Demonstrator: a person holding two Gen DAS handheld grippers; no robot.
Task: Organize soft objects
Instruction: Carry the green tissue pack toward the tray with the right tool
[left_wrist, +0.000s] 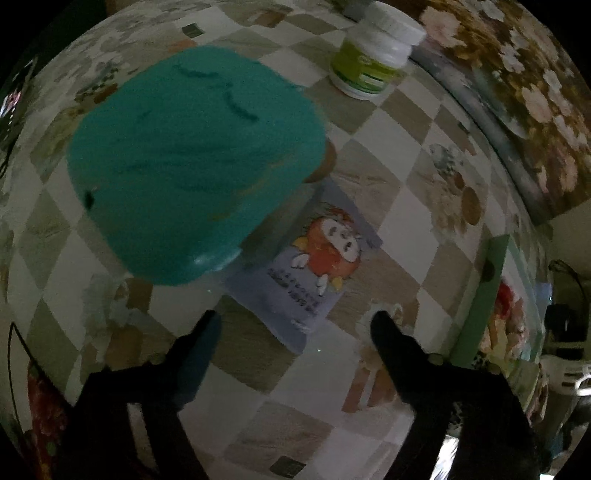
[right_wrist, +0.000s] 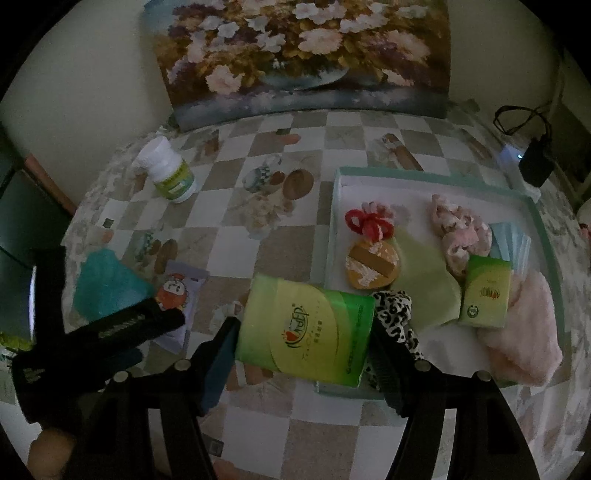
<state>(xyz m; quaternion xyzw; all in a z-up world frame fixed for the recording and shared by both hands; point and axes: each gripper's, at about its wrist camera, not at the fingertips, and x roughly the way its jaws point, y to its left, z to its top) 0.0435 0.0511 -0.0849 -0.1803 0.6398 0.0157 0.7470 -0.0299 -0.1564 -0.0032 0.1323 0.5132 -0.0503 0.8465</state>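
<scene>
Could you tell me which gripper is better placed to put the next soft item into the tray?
Right. The right gripper already holds the green tissue pack at the tray edge. The left gripper is open above the table, holding nothing.

The teal cloth (left_wrist: 192, 166) is coming out smeared in the left wrist view, and it's covering one corner of the snack packet (left_wrist: 314, 266). The print on that packet is too blurry to read. In the right wrist view the big green tissue pack (right_wrist: 306, 332) is hiding the near left corner of the tray (right_wrist: 424, 173) and part of the leopard-print fabric (right_wrist: 397, 314). The left claw (right_wrist: 159, 317) is blocking some of the packet there too.
</scene>
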